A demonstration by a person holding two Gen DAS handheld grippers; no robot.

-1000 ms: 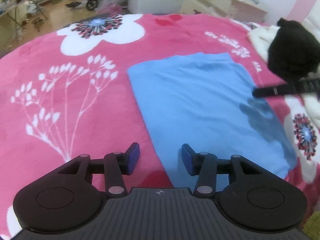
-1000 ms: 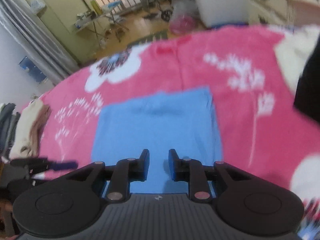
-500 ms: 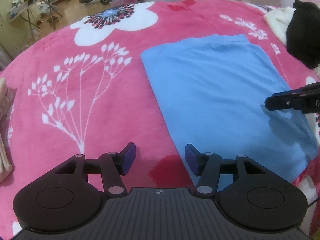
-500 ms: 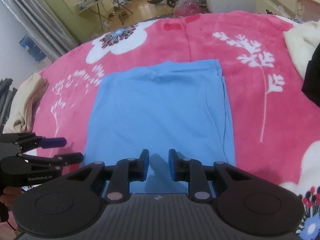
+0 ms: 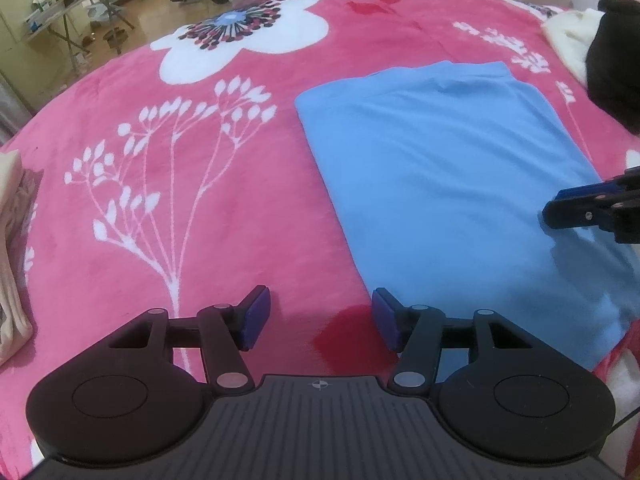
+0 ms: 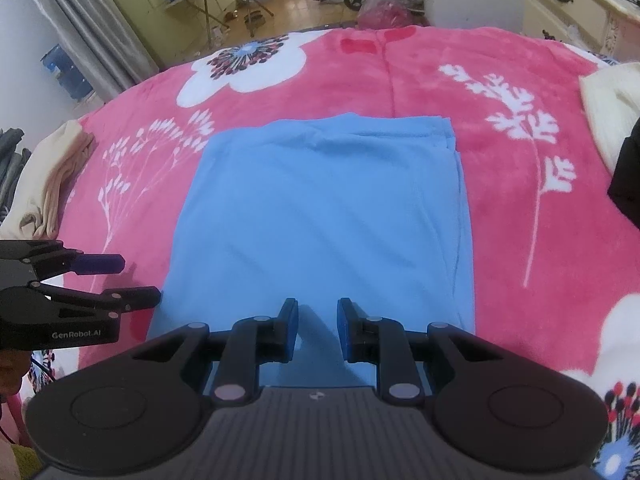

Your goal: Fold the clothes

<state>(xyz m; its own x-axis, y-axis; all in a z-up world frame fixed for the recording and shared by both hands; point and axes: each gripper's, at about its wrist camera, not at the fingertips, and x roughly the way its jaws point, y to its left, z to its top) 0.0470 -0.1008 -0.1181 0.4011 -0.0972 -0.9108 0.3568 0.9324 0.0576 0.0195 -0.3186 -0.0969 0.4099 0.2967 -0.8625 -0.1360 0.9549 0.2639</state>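
A pink flowered blanket [image 6: 500, 208] covers the bed. On it lies a blue shirt [image 6: 320, 216], folded into a flat rectangle, its long side running away from the right gripper [image 6: 317, 330]. Beige clothes [image 6: 48, 184] lie at the blanket's left edge, a black garment [image 5: 612, 68] at its right. The left gripper [image 5: 320, 318], marked "GenRobot.AI", gapes wide over bare blanket, empty. The right one, partly parted, holds nothing above the shirt's near edge.
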